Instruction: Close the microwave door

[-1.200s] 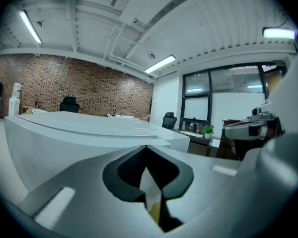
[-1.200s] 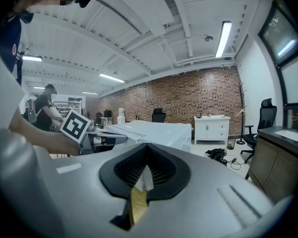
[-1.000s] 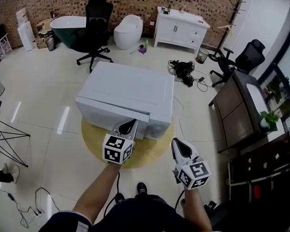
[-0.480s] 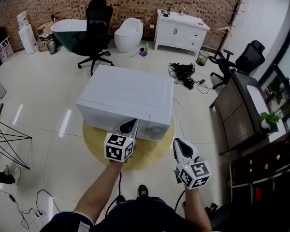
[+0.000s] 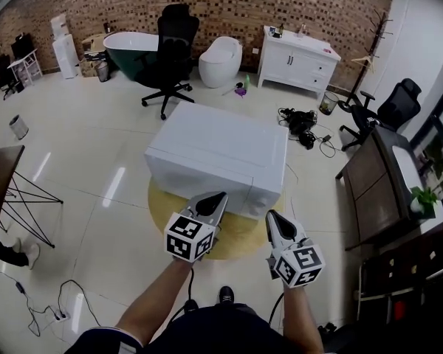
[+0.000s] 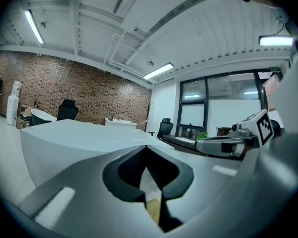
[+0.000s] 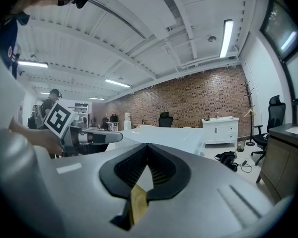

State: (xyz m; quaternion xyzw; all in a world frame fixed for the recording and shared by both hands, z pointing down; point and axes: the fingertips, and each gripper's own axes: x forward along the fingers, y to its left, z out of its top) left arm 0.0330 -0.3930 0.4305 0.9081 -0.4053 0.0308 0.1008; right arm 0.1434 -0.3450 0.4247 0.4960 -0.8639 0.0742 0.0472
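My left gripper (image 5: 218, 197) and right gripper (image 5: 271, 216), both pinched together and empty, hover by the microwave (image 5: 221, 150) on a round yellow surface (image 5: 240, 236). Glossy tile floor (image 5: 96, 150) runs to a brick wall (image 5: 229, 6).

Looks like an office-cum-showroom: brick wall (image 5: 207, 6), glossy tiled floor (image 5: 81, 146), swivel chairs (image 5: 173, 50), dark desk (image 5: 376, 183), with bathtub (image 5: 129, 46), toilet (image 5: 220, 59) and vanity cabinet (image 5: 295, 61) along the wall.
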